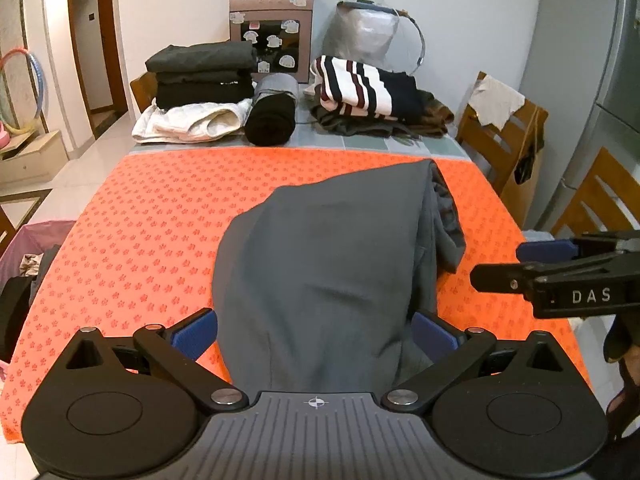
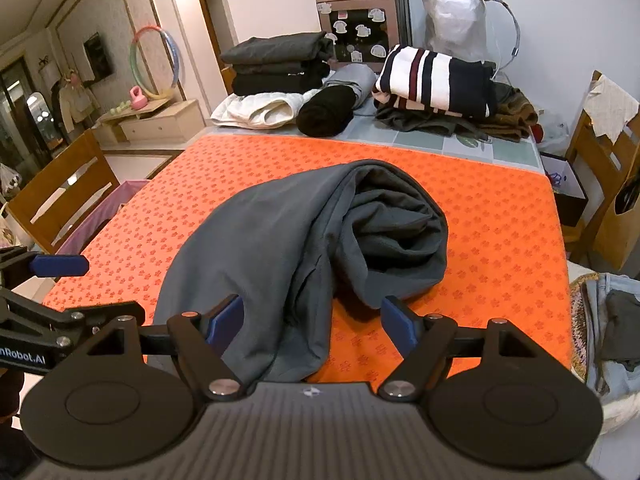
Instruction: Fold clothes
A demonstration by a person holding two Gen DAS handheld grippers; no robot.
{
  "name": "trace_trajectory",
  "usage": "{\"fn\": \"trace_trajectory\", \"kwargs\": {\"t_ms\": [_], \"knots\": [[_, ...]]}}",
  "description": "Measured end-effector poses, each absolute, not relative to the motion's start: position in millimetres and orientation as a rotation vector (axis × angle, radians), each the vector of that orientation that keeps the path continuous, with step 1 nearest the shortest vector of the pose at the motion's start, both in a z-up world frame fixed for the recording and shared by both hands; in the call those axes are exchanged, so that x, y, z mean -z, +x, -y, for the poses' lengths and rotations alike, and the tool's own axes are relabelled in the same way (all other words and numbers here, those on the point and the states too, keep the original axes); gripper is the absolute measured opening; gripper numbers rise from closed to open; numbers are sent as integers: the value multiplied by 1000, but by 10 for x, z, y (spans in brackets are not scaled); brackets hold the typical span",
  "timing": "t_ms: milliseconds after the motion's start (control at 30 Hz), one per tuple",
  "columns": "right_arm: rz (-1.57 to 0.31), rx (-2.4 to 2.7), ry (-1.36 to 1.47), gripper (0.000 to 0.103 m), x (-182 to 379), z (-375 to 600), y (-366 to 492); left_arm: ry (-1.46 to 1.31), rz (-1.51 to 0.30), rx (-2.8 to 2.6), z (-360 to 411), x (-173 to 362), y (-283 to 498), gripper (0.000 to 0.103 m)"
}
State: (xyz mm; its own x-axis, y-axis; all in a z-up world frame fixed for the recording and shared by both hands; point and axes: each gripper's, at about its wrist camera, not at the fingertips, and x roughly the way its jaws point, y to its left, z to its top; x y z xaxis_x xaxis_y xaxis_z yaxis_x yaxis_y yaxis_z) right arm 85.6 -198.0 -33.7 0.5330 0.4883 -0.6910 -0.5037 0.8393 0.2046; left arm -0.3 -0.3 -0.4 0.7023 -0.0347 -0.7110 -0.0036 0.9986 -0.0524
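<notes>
A dark grey garment point(image 1: 320, 260) lies bunched on the orange flower-patterned mat point(image 1: 140, 232), its right side folded over into loose layers point(image 2: 396, 236). My left gripper point(image 1: 316, 332) is open at the mat's near edge, with the garment's near end lying between its blue pads, which do not pinch it. My right gripper point(image 2: 314, 324) is open too. The garment's near end point(image 2: 272, 248) passes by its left pad, and bare mat point(image 2: 500, 240) shows by the right one. Each gripper shows side-on in the other's view: the right gripper point(image 1: 500, 265) and the left gripper point(image 2: 80, 290).
Beyond the mat are a stack of folded dark clothes point(image 1: 204, 76), a white garment point(image 1: 188, 122), a black roll point(image 1: 272, 120) and a striped top point(image 1: 368, 88) on a loose pile. Wooden chairs point(image 1: 504, 136) stand right; a pink basket point(image 1: 32, 248) stands left, a clothes basket point(image 2: 604, 320) right.
</notes>
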Motion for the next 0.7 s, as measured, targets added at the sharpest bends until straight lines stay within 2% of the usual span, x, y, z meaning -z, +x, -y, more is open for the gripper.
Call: {"fn": "trace_trajectory", "kwargs": {"t_ms": [700], "knots": [[-837, -635, -39, 83, 417, 1840, 894, -33, -827, 0, 59, 95, 14, 103]]}}
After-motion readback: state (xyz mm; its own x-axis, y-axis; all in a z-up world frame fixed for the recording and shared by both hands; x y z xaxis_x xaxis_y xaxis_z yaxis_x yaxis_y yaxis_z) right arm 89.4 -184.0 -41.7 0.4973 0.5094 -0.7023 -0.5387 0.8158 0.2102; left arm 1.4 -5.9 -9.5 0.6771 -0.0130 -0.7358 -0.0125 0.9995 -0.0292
